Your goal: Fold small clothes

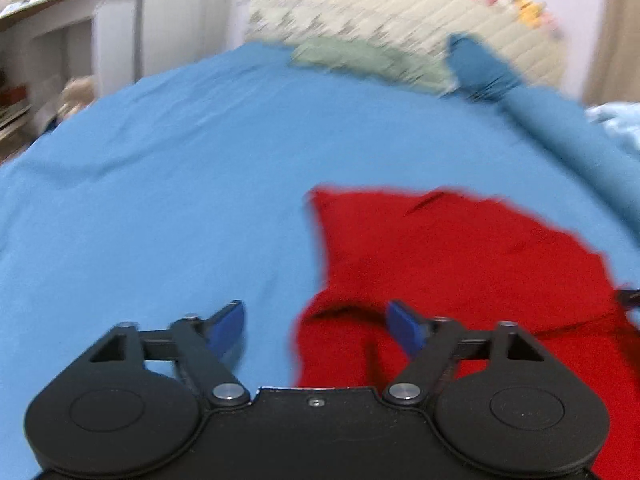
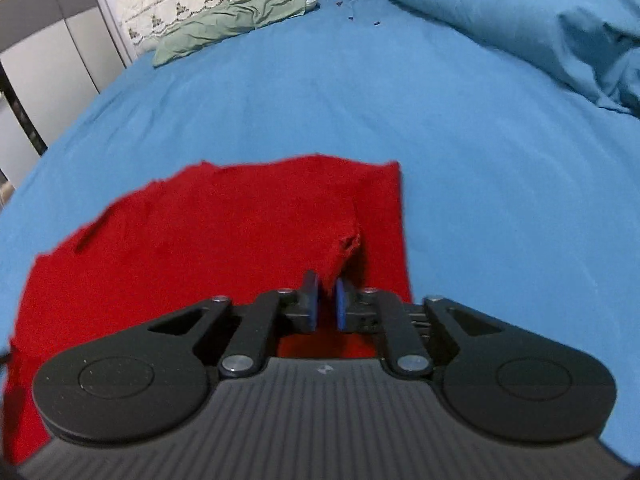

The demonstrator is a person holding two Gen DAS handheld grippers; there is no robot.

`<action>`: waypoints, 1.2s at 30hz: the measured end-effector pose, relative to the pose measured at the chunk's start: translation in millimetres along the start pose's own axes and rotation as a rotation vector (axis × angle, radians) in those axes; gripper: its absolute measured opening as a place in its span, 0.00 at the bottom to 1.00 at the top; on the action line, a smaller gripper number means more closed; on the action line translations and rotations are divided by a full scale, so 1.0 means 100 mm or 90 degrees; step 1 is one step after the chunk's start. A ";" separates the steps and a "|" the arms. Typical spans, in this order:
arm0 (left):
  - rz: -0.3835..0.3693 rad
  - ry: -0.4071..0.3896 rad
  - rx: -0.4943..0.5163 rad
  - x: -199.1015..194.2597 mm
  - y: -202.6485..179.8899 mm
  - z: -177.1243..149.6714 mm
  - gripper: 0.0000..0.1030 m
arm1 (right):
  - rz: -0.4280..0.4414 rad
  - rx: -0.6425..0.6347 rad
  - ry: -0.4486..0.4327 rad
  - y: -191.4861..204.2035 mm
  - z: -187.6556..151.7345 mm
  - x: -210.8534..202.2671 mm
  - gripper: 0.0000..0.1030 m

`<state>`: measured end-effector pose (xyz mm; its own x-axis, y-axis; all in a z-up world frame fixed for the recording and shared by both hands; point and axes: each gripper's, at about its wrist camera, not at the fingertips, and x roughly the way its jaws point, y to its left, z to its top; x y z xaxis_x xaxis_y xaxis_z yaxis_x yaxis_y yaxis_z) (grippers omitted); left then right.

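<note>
Folding is under way: the red garment point(image 2: 208, 236) lies low in the frame on the blue bed point(image 2: 320, 112). Right gripper point(image 2: 327, 300) fingers narrowly apart around a raised fold; left gripper point(image 1: 316, 326) fingers wide, empty. Next, probably regrasp an edge.

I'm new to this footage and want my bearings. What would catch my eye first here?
The red garment jumps out, lying on the blue bedsheet just ahead of both grippers. The right gripper has a raised red fold between its narrowly parted fingers; the left gripper is wide open and empty at the garment's edge. A green pillow lies far back.
</note>
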<state>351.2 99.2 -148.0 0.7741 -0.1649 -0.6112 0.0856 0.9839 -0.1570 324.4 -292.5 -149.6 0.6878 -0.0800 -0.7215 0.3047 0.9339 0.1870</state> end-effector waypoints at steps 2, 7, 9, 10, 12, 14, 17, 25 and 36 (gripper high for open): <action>-0.039 -0.022 0.042 -0.05 -0.19 0.09 0.94 | -0.001 -0.032 -0.035 0.03 -0.07 -0.12 0.88; -0.065 0.027 0.100 0.37 -0.57 0.19 0.95 | 0.043 -0.111 -0.087 0.27 -0.12 -0.15 0.96; -0.061 0.066 0.083 0.58 -0.54 0.14 0.95 | 0.059 -0.121 -0.066 0.33 -0.12 0.00 0.96; -0.053 0.084 0.078 0.66 -0.51 0.09 0.94 | 0.057 -0.123 -0.060 0.34 -0.13 0.07 0.96; -0.052 0.096 0.081 0.73 -0.45 0.01 0.94 | 0.035 -0.118 -0.041 0.32 -0.15 0.22 0.96; -0.053 0.087 0.106 0.69 -0.44 -0.03 0.94 | 0.037 -0.103 -0.041 0.20 -0.21 0.28 0.96; -0.044 0.094 0.118 0.69 -0.44 -0.04 0.94 | 0.048 -0.096 -0.057 0.09 -0.25 0.27 0.95; -0.006 0.070 0.146 0.18 -0.74 0.20 0.94 | 0.075 -0.033 -0.061 -0.11 -0.19 -0.05 0.96; -0.021 -0.002 0.137 -1.56 -0.96 0.22 0.99 | 0.117 -0.121 -0.128 -0.07 -0.17 -1.98 1.00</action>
<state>236.2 32.2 -20.9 0.7709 -0.1975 -0.6055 0.2424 0.9701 -0.0077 174.6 -277.6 -19.6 0.8420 0.0457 -0.5376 0.0485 0.9860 0.1597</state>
